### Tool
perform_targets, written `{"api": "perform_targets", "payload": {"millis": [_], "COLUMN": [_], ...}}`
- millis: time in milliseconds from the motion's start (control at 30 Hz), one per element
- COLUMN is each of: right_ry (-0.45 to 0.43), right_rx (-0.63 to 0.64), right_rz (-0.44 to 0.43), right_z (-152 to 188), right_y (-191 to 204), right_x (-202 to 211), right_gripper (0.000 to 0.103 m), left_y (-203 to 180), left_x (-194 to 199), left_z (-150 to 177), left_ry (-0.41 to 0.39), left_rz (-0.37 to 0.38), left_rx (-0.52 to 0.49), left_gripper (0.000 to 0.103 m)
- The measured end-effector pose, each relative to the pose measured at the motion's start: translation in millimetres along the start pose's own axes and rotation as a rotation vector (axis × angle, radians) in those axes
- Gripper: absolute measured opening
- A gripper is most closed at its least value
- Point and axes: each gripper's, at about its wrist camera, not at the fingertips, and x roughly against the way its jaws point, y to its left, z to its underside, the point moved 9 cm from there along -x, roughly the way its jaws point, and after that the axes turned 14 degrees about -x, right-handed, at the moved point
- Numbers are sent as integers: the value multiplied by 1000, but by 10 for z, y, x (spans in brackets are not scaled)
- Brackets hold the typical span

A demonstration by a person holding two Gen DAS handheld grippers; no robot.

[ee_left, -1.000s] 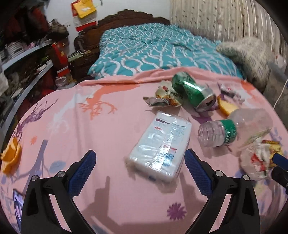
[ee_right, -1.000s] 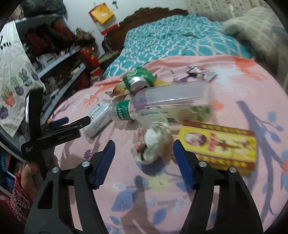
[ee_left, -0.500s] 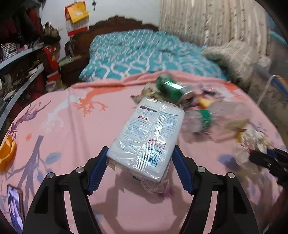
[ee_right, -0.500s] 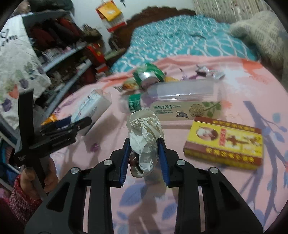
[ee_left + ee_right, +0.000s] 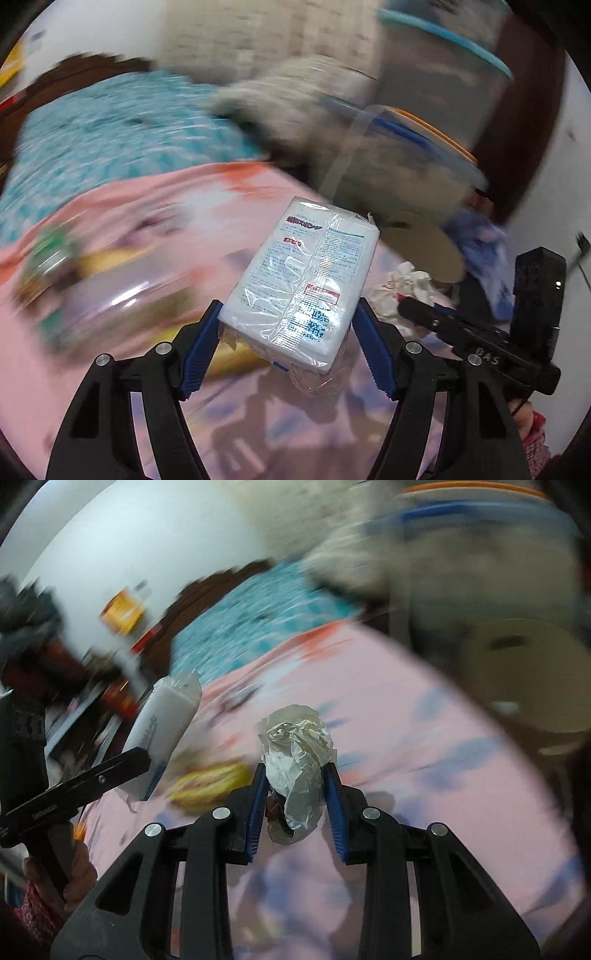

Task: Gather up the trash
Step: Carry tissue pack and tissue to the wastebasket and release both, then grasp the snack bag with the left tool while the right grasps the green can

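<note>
L gripper (image 5: 286, 341): jaws set wide, blue pads pressed on both long sides of the white wrapped pack (image 5: 306, 280). Pack is lifted clear of the pink bedsheet (image 5: 155, 229) and sticks out ahead of the jaws. Gripped at its near end, prob. because that was the end within reach; far end unsupported, so it may droop or twist.

R gripper (image 5: 295, 805): jaws nearly closed, clamped on the crumpled wrapper (image 5: 295, 757). Soft trash squashes down, hence the narrow gap. Wrapper also off the sheet, top bulging above the pads.

One item per hand = two pieces per trip, my guess.

Background heavily blurred. Beige round thing (image 5: 528, 679) w/ a dark opening sits off the bed edge on the R side; poss. the bin, can't confirm. More trash left on the sheet: yellow box (image 5: 210, 781), green can (image 5: 44, 254), both smeared.
</note>
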Motion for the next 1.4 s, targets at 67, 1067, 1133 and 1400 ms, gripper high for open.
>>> {"api": "perform_targets", "payload": {"millis": [67,1067,1133,1400], "right_ry": [-46,-260,-221,76], "right_rx": [-53,-224,-188,-67], "right_rz": [43,137,84,-138], "right_z": [-258,-1256,-1224,-717], "right_y": [-371,-1254,-916,606], "right_x": [131,529,436,-359], "right_gripper": [33,80,80,79], "left_y": [-334,-606,-195,1733], "left_x": [-328,-957,-589,799], "left_z": [-263,-1087,-984,67], "left_ry": [15,-37,-87,-164], "left_rz": [65,104,55,-237], "left_rx": [-42,42,105,398], "left_gripper": [67,89,89,89]}}
